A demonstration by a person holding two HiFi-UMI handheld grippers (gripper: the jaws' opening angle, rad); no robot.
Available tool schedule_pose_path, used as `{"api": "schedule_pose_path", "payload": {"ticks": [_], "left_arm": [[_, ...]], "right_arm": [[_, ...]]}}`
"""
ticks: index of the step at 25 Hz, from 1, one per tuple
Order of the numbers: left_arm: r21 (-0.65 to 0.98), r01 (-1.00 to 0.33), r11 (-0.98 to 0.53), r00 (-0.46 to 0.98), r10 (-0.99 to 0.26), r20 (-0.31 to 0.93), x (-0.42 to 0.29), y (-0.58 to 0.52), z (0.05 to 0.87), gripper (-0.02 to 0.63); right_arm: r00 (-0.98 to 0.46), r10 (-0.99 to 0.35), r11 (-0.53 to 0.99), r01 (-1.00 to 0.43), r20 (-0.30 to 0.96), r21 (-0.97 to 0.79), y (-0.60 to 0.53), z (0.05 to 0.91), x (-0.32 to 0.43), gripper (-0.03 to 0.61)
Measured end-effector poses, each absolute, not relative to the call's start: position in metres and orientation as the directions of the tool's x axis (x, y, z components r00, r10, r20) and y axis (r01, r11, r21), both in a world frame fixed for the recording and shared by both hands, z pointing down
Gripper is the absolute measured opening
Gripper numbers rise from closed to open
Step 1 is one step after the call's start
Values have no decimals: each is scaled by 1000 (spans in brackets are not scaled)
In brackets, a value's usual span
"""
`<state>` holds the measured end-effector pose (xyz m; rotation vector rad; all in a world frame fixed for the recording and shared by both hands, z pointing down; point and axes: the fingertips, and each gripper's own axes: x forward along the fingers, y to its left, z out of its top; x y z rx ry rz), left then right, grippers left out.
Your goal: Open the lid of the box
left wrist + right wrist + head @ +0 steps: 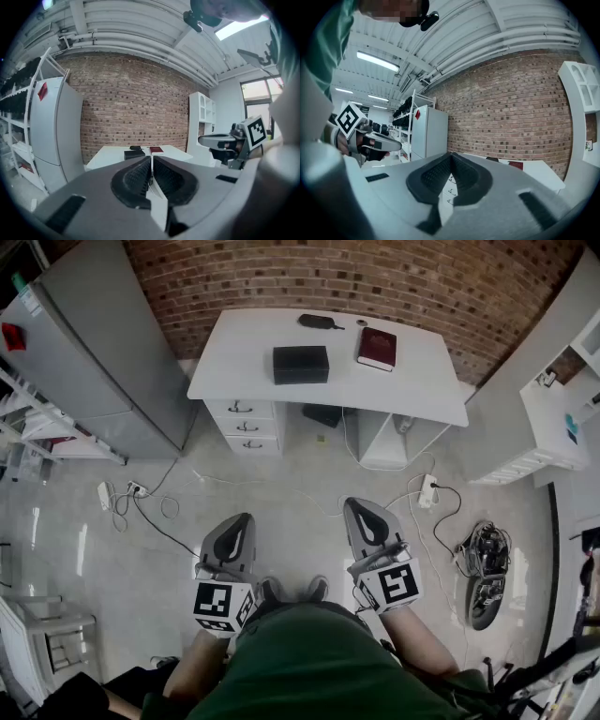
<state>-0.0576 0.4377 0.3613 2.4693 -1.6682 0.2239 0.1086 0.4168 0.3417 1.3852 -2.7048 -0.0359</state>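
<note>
White desk [412, 381] ahead of you against the brick wall [375, 277], your left gripper [239, 526] and right gripper [364, 514] well short of it over the floor [94, 549], jaws pressed together on nothing, closed black box [301, 364] mid-desk, red book [377, 348] near its right.

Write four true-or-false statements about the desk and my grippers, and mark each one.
1. The black box sits closed on the white desk. True.
2. In the head view the red book lies left of the box. False: it lies to its right.
3. The left gripper and right gripper are both shut and empty. True.
4. The left gripper touches the box. False: both grippers are over the floor, well short of the desk.
</note>
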Motion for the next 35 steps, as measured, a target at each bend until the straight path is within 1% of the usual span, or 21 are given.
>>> {"api": "schedule_pose_path", "payload": {"ticks": [7,12,19,21,23,26,29,32,35], "left_arm": [[43,-933,-358,359,-906,224,-43,434,365,14],[40,-943,-332,331,-913,239,-34,433,372,14],[65,-952,-298,304,-909,283,-41,419,394,14],[72,-952,-298,306,-906,293,-48,404,401,14],[80,-949,-306,316,-902,294,-56,383,407,14],[78,-941,-328,337,-898,285,-74,345,412,14],[75,-931,-357,363,-891,272,-97,305,410,14],[83,-913,-398,406,-875,262,-118,264,410,14],[86,-895,-437,444,-859,256,-132,227,412,14]], "right_arm": [[-586,-806,591,-802,82,86,413,342,125,0],[-591,-805,593,-801,49,84,406,342,140,2],[-576,-814,580,-796,81,172,380,350,140,1],[-575,-812,582,-785,102,213,366,355,135,0],[-569,-809,585,-758,144,290,348,363,126,0],[-546,-806,585,-681,227,440,316,374,109,0],[-513,-806,586,-620,295,522,286,379,90,0],[-476,-817,574,-604,327,553,252,378,73,0],[-447,-840,543,-669,309,508,215,375,64,1]]}}
